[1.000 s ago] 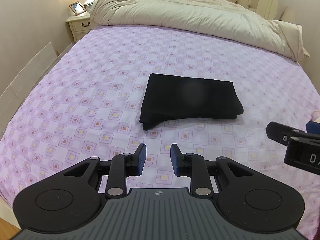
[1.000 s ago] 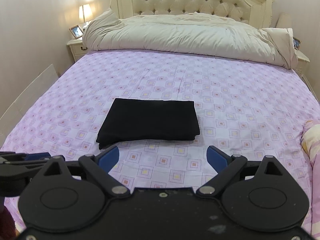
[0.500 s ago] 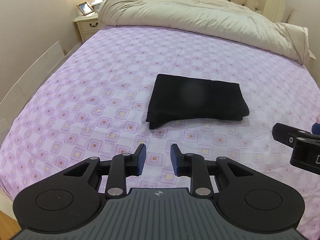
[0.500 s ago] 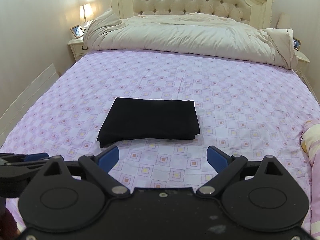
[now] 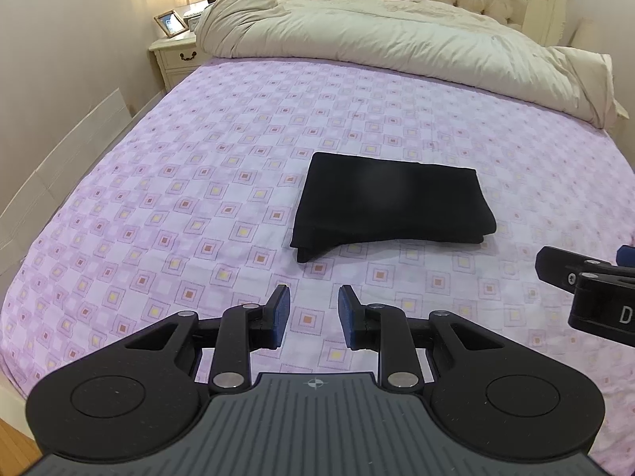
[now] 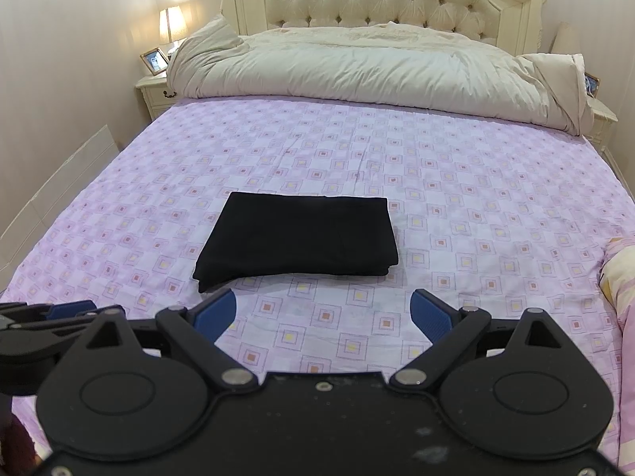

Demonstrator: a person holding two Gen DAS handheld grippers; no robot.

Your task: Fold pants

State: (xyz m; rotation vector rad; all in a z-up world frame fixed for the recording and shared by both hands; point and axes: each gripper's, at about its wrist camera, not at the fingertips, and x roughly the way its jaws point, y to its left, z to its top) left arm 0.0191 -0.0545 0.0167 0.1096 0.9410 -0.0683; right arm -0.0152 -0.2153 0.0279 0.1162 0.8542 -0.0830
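- The pants (image 5: 391, 202) are laid as a compact black rectangle on the bed (image 5: 166, 214), a little toward the foot end from the middle; several layers are stacked, so the fold is judged done or nearly done.
- One corner at the near left is seen poking out past the stack edge; a small tidy-up may be wanted there.
- The left claw (image 5: 313, 311) is held above the sheet, near the pants but not touching; its jaws are parted by a narrow gap and nothing is gripped.
- The right claw (image 6: 323, 313) is held just short of the pants' near edge, jaws spread wide, nothing gripped.
- Both claws are kept clear of the cloth, likely so the stack is not disturbed; this reads as a stand-off or finish pose.
- The quilt (image 6: 377, 75) is bunched at the headboard (image 6: 381, 0), presumably pushed back so a flat working area is left on the sheet.
- Containers: none are seen holding anything. A nightstand (image 5: 176, 57) with a closed drawer is beside the bed; its contents cannot be told. A lamp (image 6: 171, 23) and a photo frame (image 6: 154, 59) are set on top of it.
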